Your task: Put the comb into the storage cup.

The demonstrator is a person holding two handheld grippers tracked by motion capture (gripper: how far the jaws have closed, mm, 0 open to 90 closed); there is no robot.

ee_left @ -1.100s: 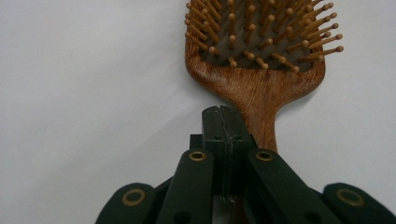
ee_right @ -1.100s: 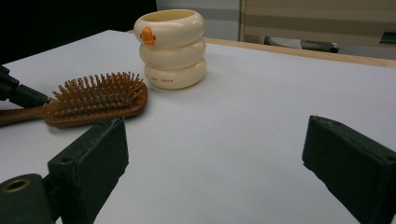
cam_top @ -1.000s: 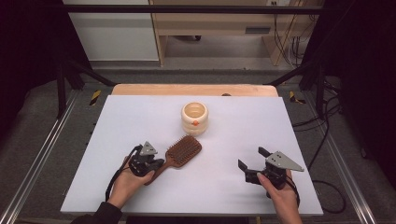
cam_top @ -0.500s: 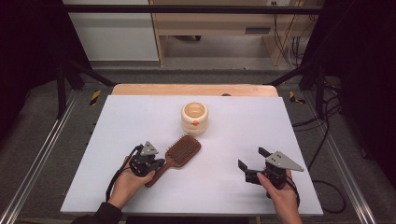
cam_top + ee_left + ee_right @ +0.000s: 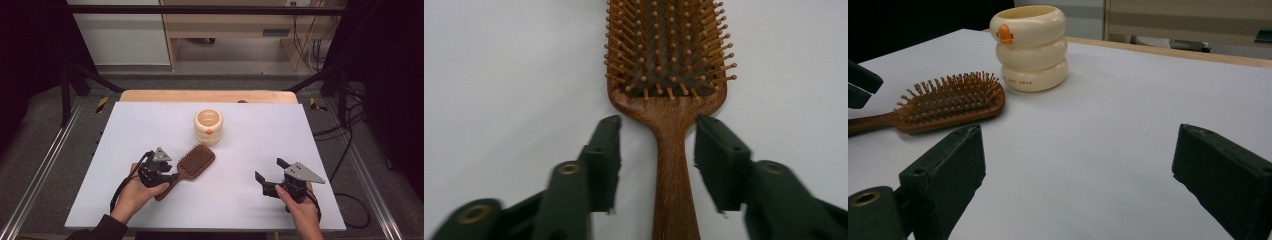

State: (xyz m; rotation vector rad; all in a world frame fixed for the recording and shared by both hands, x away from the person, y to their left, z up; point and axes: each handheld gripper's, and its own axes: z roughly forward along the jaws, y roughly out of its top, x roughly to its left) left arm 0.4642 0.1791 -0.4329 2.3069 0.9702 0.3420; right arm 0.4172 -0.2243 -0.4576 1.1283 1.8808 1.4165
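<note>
- Left tongs [image 5: 658, 165] have just been opening; I see the hairbrush [image 5: 192, 163] handle running up between the two black jaws with a gap on each side, so nothing presses on it.
- Right tongs [image 5: 271, 175] sit wide open over bare table [image 5: 150, 125], well apart from everything, with nothing between the jaws.
- Hairbrush lies flat on the white table, bristles up, its handle toward my left hand [image 5: 134, 192] and its head pointing toward the cup [image 5: 208, 126].
- Cup stands upright near the brush head, a cream one built like stacked rings, not touching it.
- My reading: this is a release step, the brush set down and let go beside the cup.
- Next I'd lift the left tongs straight off along the handle, keeping the jaws wide so neither pad drags the brush sideways into the cup.
</note>
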